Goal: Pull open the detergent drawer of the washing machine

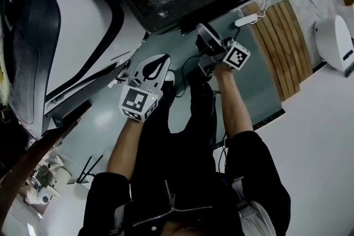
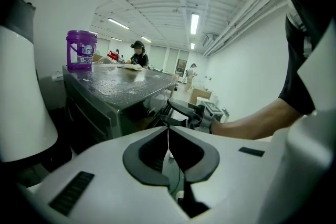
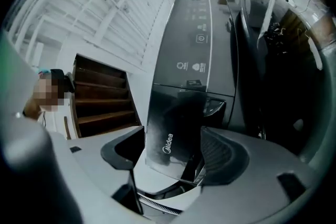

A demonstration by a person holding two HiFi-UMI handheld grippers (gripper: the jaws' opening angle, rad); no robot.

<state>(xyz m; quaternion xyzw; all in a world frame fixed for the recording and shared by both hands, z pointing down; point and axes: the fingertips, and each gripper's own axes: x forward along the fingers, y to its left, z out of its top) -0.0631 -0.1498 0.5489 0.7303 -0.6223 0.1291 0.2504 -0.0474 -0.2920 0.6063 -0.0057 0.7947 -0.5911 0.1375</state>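
Pulling looked done: the detergent drawer (image 3: 168,118) jutted from the washing machine (image 3: 199,34) between the spread fingers of the right gripper (image 3: 172,147), which next needed backing off, while the left gripper (image 2: 169,136) showed fingers pressed together.

The detergent drawer (image 3: 176,123) has a smooth, glossy face of dark plastic that mirrors the light. The washing machine (image 3: 205,34) has a smooth grey casing with a satin sheen. The right gripper (image 3: 173,152) is matt white plastic, and its pads (image 3: 220,152) are dark and ribbed. The wooden slats (image 1: 279,47) look bare and matt.
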